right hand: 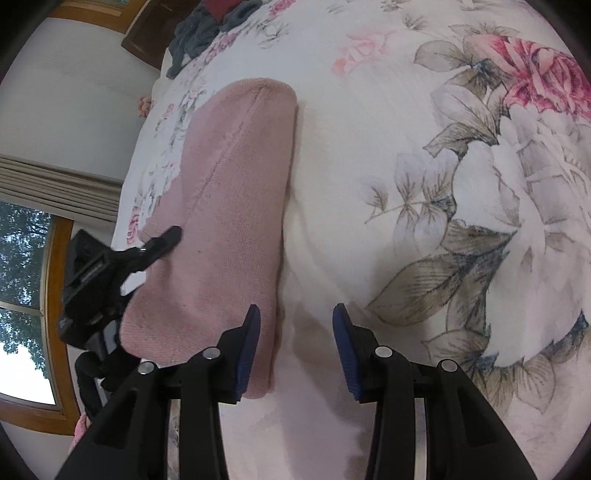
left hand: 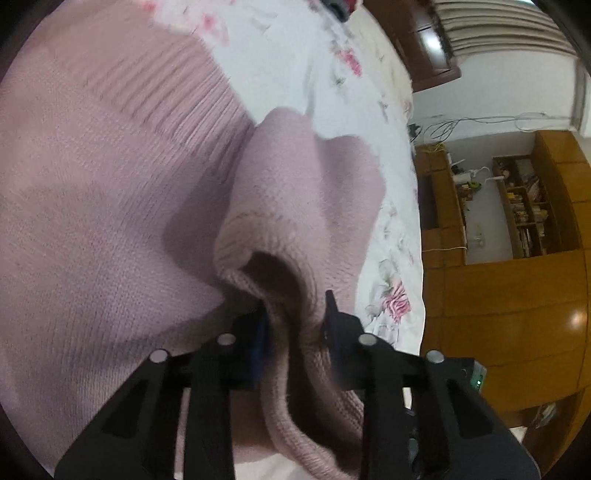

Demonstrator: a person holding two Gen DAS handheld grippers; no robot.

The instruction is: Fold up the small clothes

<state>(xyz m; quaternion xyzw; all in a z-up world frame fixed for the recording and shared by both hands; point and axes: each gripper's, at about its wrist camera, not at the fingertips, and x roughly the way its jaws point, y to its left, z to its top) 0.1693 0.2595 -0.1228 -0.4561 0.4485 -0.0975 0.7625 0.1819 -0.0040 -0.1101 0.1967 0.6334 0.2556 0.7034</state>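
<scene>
The pink knitted sweater (left hand: pixel 110 206) lies spread on a bed, and everything else here sits around it. Nearest, the left hand-held gripper (left hand: pixel 295 325) is clamped on a bunched fold of the sweater's ribbed edge, the knit squeezed between its two black fingers and rising in a loose hump just past them. The rest of the garment lies flat beyond and to the left of that hump, with a band of ribbing (left hand: pixel 184 110) running across it.

On the sweater's other side, the right hand-held gripper (right hand: pixel 296 332) hangs with its blue-padded fingers (right hand: pixel 251 339) apart and nothing between them. One pad is just at the folded edge of the sweater (right hand: pixel 229 206); the other is over bare sheet. From there the left hand-held gripper (right hand: pixel 162 240) shows at the sweater's far edge, its tip on the knit.

Under the sweater is a white bedsheet (right hand: pixel 424 184) printed with pink roses and grey-green leaves. Beyond the sweater, near the far end of the bed, lies a heap of dark clothes (right hand: pixel 199 33). Past the bed are a polished wooden floor (left hand: pixel 517 314), wooden shelves (left hand: pixel 524 206) crowded with small items, a white wall, and a wood-framed window (right hand: pixel 26 295) with trees outside and a pleated blind (right hand: pixel 55 184) above it.
</scene>
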